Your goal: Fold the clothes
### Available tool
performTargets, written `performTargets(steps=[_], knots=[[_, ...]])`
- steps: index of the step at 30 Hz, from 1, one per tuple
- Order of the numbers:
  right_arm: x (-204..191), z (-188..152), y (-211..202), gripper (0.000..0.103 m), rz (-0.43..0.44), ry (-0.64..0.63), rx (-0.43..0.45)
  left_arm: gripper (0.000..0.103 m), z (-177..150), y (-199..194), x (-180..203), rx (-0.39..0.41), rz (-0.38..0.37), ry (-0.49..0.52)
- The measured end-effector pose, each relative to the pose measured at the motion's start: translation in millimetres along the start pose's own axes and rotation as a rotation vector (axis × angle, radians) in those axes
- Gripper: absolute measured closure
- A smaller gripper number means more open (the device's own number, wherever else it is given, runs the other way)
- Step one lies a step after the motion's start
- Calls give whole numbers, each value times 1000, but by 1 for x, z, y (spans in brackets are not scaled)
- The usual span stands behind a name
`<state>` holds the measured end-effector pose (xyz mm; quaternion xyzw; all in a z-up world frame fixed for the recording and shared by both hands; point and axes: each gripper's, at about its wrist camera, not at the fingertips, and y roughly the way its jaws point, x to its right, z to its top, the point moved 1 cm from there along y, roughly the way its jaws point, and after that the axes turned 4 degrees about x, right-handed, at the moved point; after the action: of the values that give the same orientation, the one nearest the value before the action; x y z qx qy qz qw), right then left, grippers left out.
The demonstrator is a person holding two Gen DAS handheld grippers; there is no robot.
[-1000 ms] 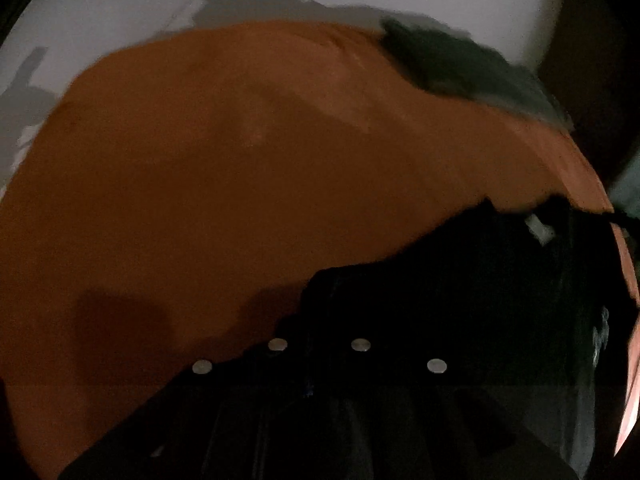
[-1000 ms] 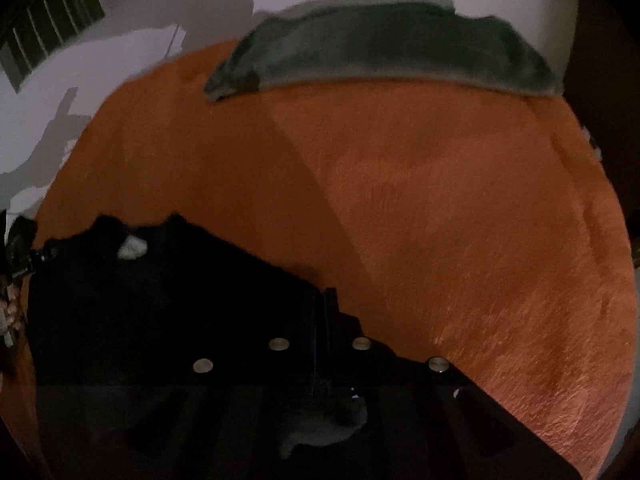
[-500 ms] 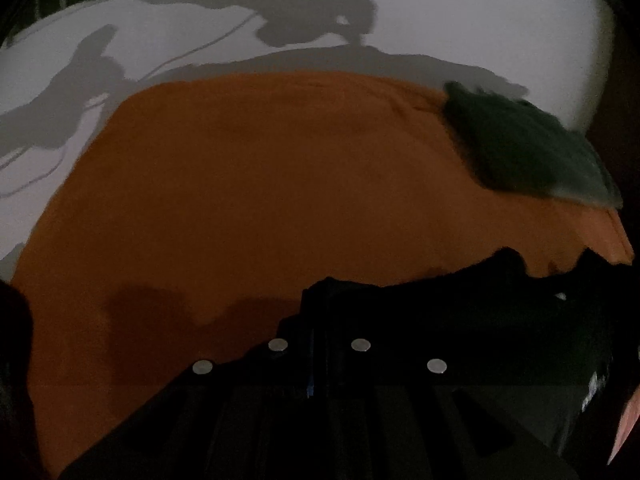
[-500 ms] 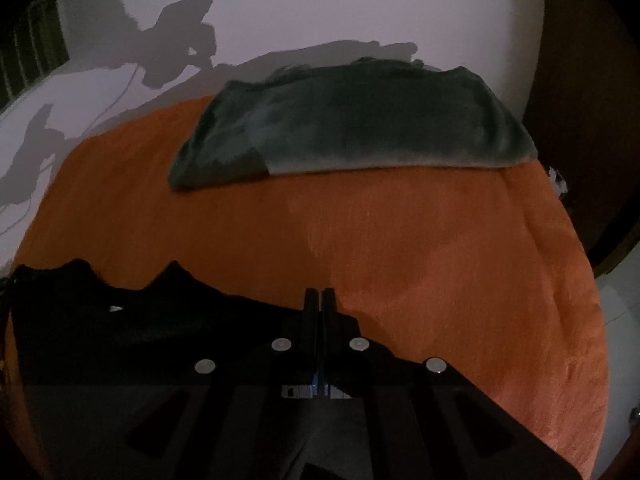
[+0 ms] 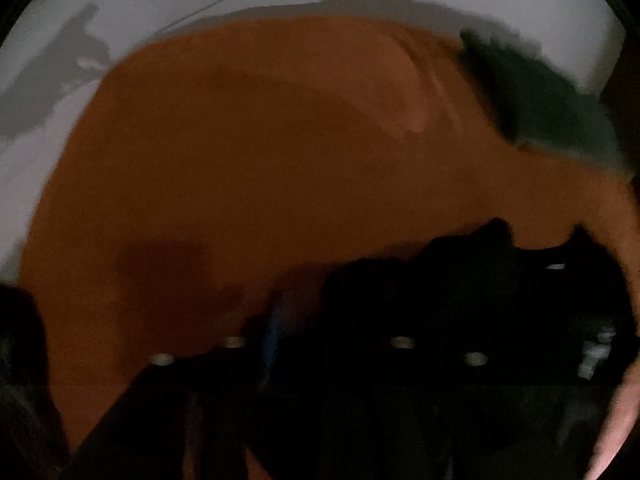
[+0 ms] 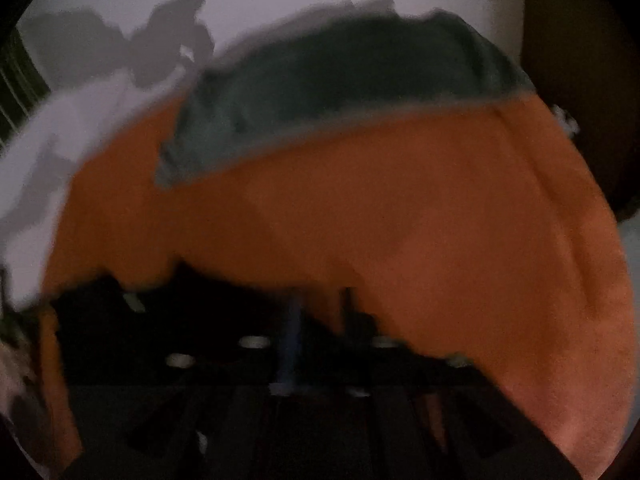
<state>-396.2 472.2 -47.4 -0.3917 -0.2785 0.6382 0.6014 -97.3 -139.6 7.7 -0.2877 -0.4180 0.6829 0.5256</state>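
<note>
The black garment (image 5: 500, 280) lay at the near edge of the orange blanket (image 6: 440, 220), looking soft, light and floppy, so I'd have pinched it at the hem corners. The left gripper (image 5: 332, 320) and right gripper (image 6: 320, 312) both had fingers apart. A folded grey-green piece (image 6: 340, 80) took the far edge, with open room between.

No readable text, brand or number in either view. Small white tag on the black garment (image 5: 500, 292) is too blurred to read.
</note>
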Motion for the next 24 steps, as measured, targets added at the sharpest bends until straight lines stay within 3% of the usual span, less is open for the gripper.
performTargets(steps=[3,8,13,20,24], knots=[[28,-43,-30,46,-50,-11,6,48,-37,-36,-32,25,-66,-74],[15,-94,-58,44,24,39,-16,48,-110,-69,-56,137,-141,-260],[-2,-143,-84,46,101,82,-41,48,-199,-74,-48,-32,-252,-352],[-26,-212,-122,46,209,142,-77,48,-268,-97,-27,-176,-241,-134],[-59,-262,-151,46,182,38,-152,48,-306,-112,-16,-240,-240,-13]])
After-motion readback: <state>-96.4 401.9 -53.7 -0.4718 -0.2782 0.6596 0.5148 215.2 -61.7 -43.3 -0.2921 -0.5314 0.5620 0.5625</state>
